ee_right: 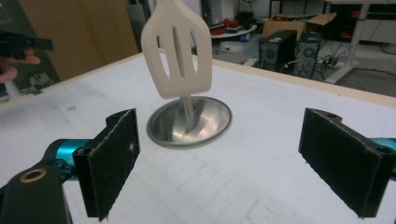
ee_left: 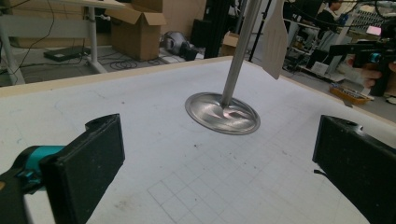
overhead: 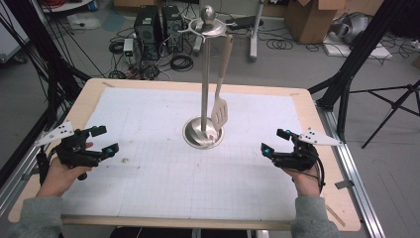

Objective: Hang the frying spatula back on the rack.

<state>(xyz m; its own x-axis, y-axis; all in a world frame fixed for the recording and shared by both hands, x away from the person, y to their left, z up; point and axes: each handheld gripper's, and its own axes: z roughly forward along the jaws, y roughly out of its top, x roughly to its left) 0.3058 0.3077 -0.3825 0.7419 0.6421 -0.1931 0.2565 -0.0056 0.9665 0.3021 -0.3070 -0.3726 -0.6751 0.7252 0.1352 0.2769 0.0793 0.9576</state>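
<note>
My fingers (ee_left: 100,154) are spread apart, gripping nothing, both grippers waiting low over the desk (overhead: 148,163) (at eight and four o'clock of the stand (overhead: 204,94)), leaving its hanging spatula (overhead: 220,111) reachable.

a glossy brushed-metal stand (overhead: 203,133) is seen; a matt cream plastic spatula (overhead: 220,113); white gridded paper (overhead: 148,173) over a wooden table (overhead: 89,91).

No legible text, label, brand, number or sign on anything in any view.
</note>
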